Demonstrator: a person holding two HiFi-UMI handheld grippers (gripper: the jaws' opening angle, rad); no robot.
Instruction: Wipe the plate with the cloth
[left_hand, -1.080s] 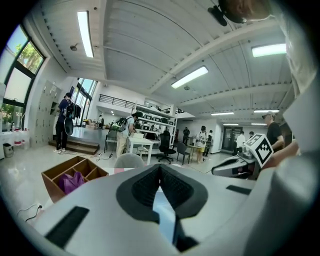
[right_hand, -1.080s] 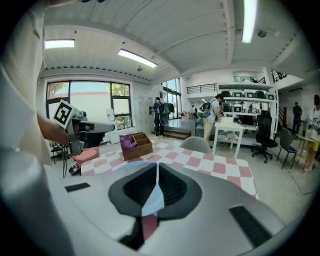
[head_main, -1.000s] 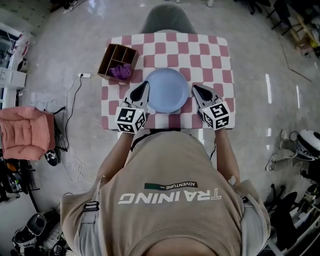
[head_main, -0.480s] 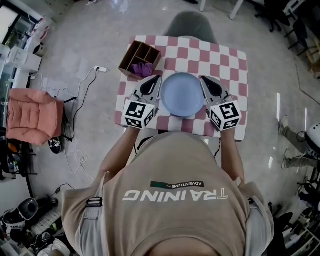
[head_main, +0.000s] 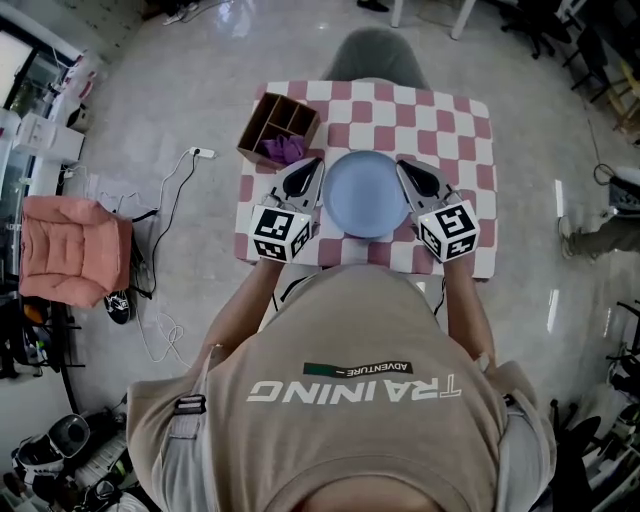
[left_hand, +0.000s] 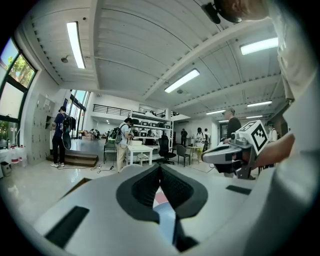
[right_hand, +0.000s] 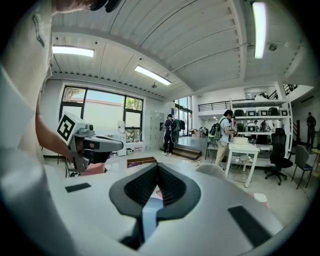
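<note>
Plate (head_main: 366, 193) lies between our two claws, and the purple cloth (head_main: 283, 150) sits in the box (head_main: 268, 116) just beyond the left claw (head_main: 312, 165), the nearer one. Both it and the right claw (head_main: 403, 165) are closed and hold nothing.

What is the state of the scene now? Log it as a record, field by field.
table: pink-and-white checked top
plate: blue, bare, on the table between the two grippers
wooden box: divided, at the table's far left corner
cloth: purple, lying in a compartment of the wooden box
left gripper: shut, empty, at the plate's left side
right gripper: shut, empty, at the plate's right side
wiping: not yet begun
</note>
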